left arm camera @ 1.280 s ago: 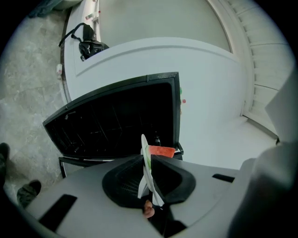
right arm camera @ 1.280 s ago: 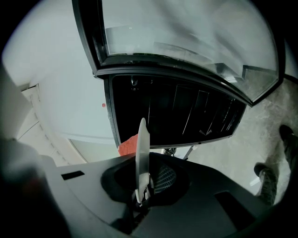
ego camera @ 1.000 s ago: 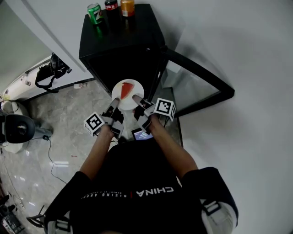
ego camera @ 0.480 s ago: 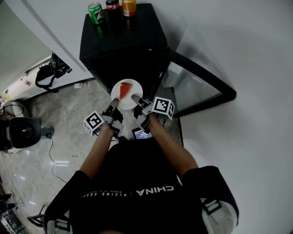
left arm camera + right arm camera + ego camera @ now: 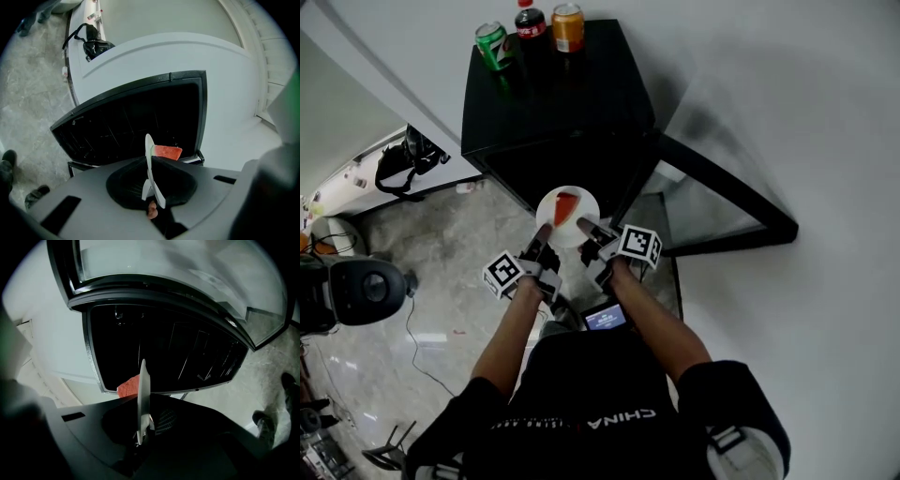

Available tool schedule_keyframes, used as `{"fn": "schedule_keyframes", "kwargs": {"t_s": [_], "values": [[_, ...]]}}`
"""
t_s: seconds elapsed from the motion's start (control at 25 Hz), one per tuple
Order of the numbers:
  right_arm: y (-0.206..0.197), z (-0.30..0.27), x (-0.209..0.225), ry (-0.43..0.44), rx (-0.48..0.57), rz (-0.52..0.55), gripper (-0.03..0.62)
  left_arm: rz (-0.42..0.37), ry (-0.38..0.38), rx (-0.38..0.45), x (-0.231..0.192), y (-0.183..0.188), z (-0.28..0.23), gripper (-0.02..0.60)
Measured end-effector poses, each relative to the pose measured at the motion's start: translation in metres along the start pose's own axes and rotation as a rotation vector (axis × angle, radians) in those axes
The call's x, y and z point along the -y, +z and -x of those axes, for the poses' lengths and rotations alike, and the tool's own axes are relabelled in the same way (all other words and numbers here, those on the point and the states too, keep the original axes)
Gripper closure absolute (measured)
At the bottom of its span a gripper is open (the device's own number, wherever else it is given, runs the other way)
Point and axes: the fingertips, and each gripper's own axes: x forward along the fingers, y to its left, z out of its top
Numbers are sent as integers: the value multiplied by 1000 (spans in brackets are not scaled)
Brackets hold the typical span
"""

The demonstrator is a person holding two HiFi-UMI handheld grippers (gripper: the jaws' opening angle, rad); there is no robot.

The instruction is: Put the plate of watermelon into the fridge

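Compared with a second ago, we hold the plate (image 5: 587,203) of watermelon (image 5: 565,206) lower before the open fridge (image 5: 567,98), left tool (image 5: 543,232) and right tool (image 5: 585,228) each clamped on its rim; sliding it inside remains.

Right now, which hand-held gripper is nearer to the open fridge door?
Right. The right hand-held gripper holds the plate on the side toward the open fridge door; the left hand-held gripper holds the opposite rim, farther away.

fridge top (image 5: 581,84): green can (image 5: 492,44) | dark bottle (image 5: 529,21) | orange can (image 5: 568,26)
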Motion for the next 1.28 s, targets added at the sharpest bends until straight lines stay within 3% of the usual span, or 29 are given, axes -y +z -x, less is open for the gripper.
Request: {"fn": "schedule_keyframes", "kwargs": {"t_s": [0.6,1.28], "values": [[74,-91,77,26,58,-12,563,-63,11,14,-84,54,-97,546],[114,-147,149,12,156,-77,563,37,-11,-7,-149,43,-140,542]]}}
